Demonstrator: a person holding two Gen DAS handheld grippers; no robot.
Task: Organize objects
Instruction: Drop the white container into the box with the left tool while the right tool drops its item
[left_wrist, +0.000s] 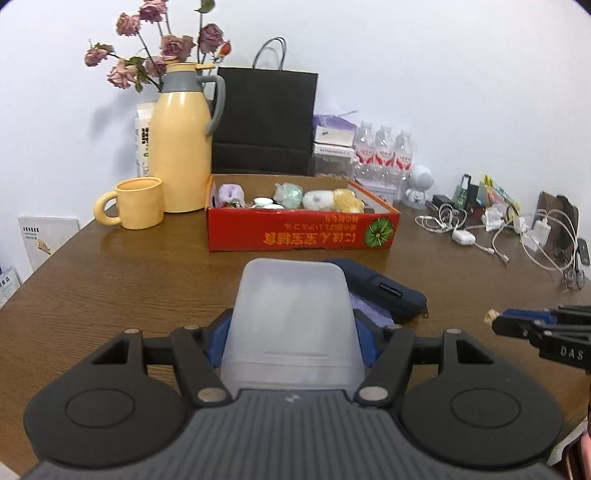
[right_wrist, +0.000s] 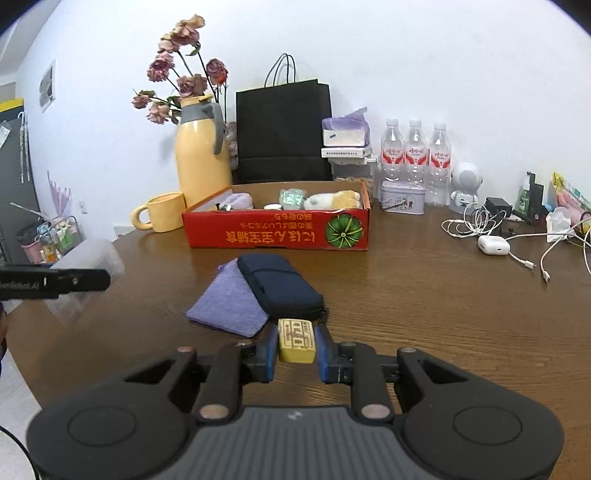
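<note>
In the left wrist view, the left gripper (left_wrist: 291, 347) is held level above the brown wooden table (left_wrist: 110, 280), its blue-padded fingers clamped on the sides of a translucent white plastic box (left_wrist: 291, 325). The box fills the middle of the view and hides the near part of a dark navy zip pouch (left_wrist: 384, 291) and most of a lilac fabric pouch (left_wrist: 369, 308) beyond it. Further back stands a shallow red cardboard tray (left_wrist: 301, 232) holding small soft items too blurred to name. Behind it stand a yellow thermos jug (left_wrist: 181, 147), a yellow mug (left_wrist: 138, 203) and a black paper bag (left_wrist: 266, 122). The right gripper's tip pokes in at the right edge.

In the right wrist view, the right gripper (right_wrist: 295, 343) hovers low over the table's near edge, its fingers closed on a small yellow printed block (right_wrist: 296, 339). Just ahead, the navy pouch overlaps the lilac one. White cables (right_wrist: 480, 225) tangle toward the table's right side. The left gripper is cut off at the left edge.
</note>
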